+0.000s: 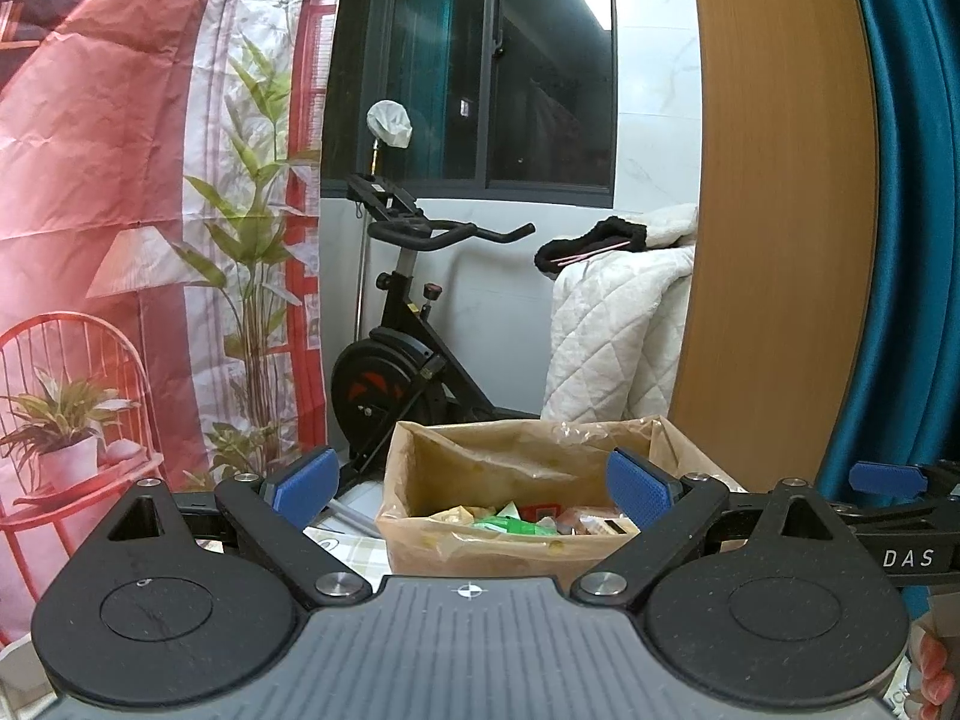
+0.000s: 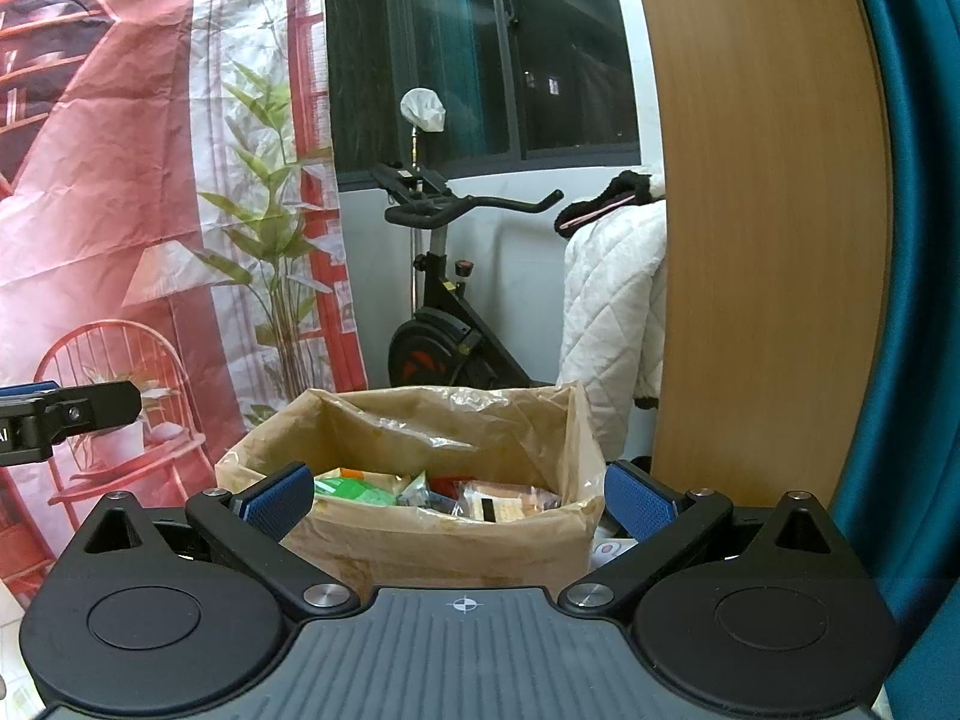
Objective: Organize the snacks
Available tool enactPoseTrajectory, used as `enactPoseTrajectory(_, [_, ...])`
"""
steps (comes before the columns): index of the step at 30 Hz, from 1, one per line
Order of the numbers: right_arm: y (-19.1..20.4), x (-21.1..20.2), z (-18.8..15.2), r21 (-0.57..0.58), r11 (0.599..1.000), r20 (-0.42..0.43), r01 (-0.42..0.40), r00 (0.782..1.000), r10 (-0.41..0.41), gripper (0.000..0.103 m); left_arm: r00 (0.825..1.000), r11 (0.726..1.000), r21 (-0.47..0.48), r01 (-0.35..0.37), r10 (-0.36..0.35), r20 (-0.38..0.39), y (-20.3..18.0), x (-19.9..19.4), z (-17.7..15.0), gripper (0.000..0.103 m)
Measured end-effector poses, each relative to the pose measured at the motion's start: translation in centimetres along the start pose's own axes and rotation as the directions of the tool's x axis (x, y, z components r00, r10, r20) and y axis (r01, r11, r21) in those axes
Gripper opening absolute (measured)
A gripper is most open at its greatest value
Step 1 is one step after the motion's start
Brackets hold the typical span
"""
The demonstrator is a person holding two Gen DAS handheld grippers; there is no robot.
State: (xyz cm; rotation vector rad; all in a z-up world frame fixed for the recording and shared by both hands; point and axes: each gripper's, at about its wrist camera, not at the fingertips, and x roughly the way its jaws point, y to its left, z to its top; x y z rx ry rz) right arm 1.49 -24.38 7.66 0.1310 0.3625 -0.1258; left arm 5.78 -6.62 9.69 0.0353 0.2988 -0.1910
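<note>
A brown paper-lined box [image 1: 420,540] [image 2: 420,546] stands just ahead of both grippers, holding several wrapped snacks [image 1: 516,521] [image 2: 384,489], green and beige packets among them. My left gripper [image 1: 471,489] is open, its blue pads [image 1: 300,489] spread either side of the box's near wall with nothing between them. My right gripper [image 2: 459,501] is open too, level with the box's rim and empty. The right gripper's finger [image 1: 888,477] shows at the right edge of the left wrist view. The left gripper's finger [image 2: 72,408] shows at the left edge of the right wrist view.
An exercise bike [image 1: 408,348] stands behind the box under a dark window. A white quilt [image 1: 612,336] hangs beside a wooden panel [image 1: 780,210] and a teal curtain [image 1: 912,210]. A red printed backdrop [image 1: 120,210] covers the left. A person's fingertips [image 1: 936,666] show at bottom right.
</note>
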Motion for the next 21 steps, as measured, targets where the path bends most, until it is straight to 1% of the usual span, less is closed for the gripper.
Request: enactPoseTrajectory(21, [-0.03,-0.15,-0.18,0.002,1.0,-0.001,0.003,1.0,-0.003,0.102,1.0,1.0,-0.014,-0.003,0.003,-0.002,-0.28,-0.02,-0.12,0.097])
